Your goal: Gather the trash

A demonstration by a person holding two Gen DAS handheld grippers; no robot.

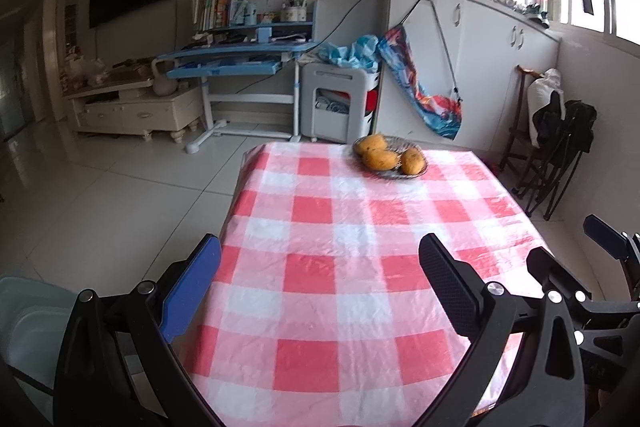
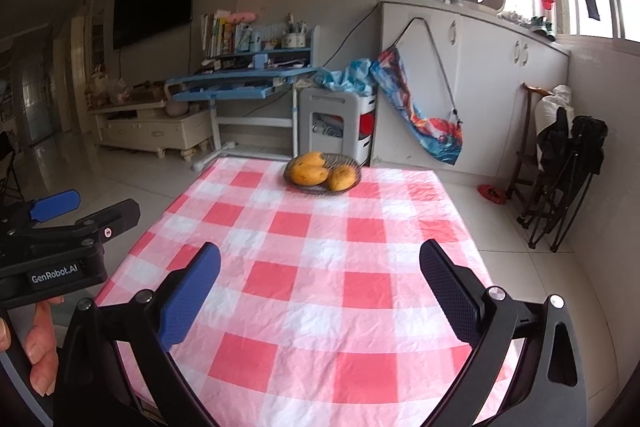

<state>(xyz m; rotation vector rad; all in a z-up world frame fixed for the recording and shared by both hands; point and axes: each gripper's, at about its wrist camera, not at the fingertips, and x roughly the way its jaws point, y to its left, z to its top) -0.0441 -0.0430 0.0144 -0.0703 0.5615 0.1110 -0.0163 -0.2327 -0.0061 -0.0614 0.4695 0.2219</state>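
Observation:
No trash shows on the table [image 1: 360, 267], which wears a red-and-white checked cloth [image 2: 320, 267]. My left gripper [image 1: 320, 287] hangs open over the table's near left edge, with nothing between its blue and black fingers. My right gripper [image 2: 320, 291] is open too, above the near end of the table, and holds nothing. Each gripper shows in the other's view: the right gripper [image 1: 576, 251] at the right edge, the left gripper [image 2: 92, 209] at the left with a hand [image 2: 40, 347] under it. A pale translucent container [image 1: 32, 315] sits low beside the table's left side.
A wire bowl [image 1: 416, 173] with three mangoes [image 2: 308, 171] stands at the table's far end. Folded black chairs [image 2: 560, 187] lean by the right wall, and a red object [image 2: 494, 193] lies on the floor. A blue desk [image 1: 236, 59] and white cabinets [image 1: 480, 67] stand beyond.

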